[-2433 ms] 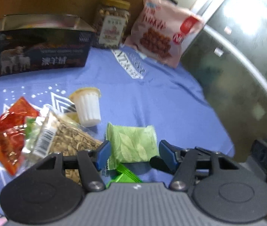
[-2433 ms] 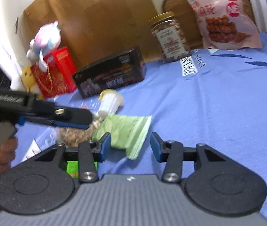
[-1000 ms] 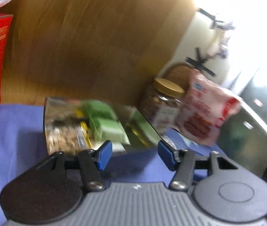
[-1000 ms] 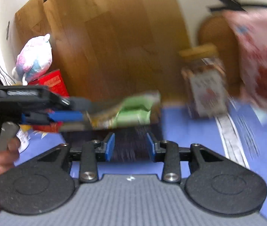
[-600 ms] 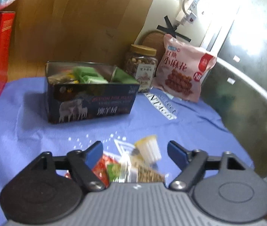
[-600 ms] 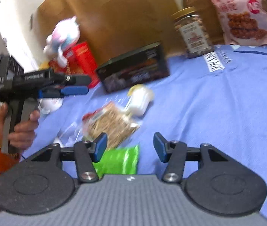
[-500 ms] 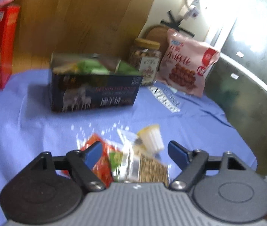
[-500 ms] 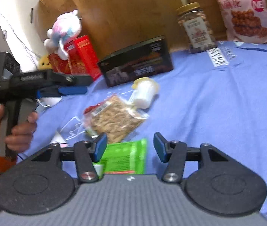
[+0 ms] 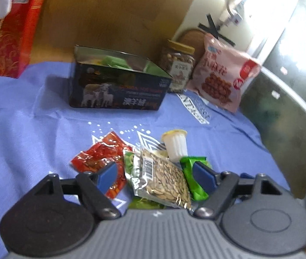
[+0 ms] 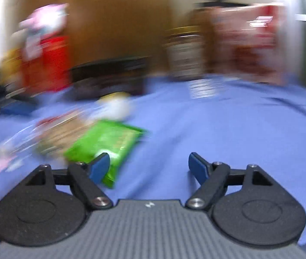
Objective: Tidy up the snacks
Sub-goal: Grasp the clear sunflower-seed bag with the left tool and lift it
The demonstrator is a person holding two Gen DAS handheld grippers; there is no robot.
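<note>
Several loose snacks are lying in a small heap on the worktop's blue cloth (image 9: 34, 133), in front of the dark open-topped cardboard box (image 9: 118, 90): a clear packet of pale sunflower seeds (image 9: 161, 177), a crinkled red foil packet (image 9: 98, 153) touching its left side, a small white ribbed jelly cup (image 9: 175, 144) just behind it, and a bright green wrapper (image 9: 193, 182) on its right. Green packets are already sitting inside the box, so part of the sorting appears done.

Both tools have just been opening, and nothing is pressed between either pair of pads. The left tool (image 9: 156, 176) is standing wide and is framing the seed packet, its blue fingertips (image 9: 107, 173) over the red foil on one side and the green wrapper on the other. The right tool (image 10: 148, 165) is likewise wide, in a badly blurred view, with the green wrapper (image 10: 107, 142) under its left pad and bare cloth between the pads. Compared with a second ago, both have left the box and are now over the heap, which suggests the next pick is beginning.
</note>
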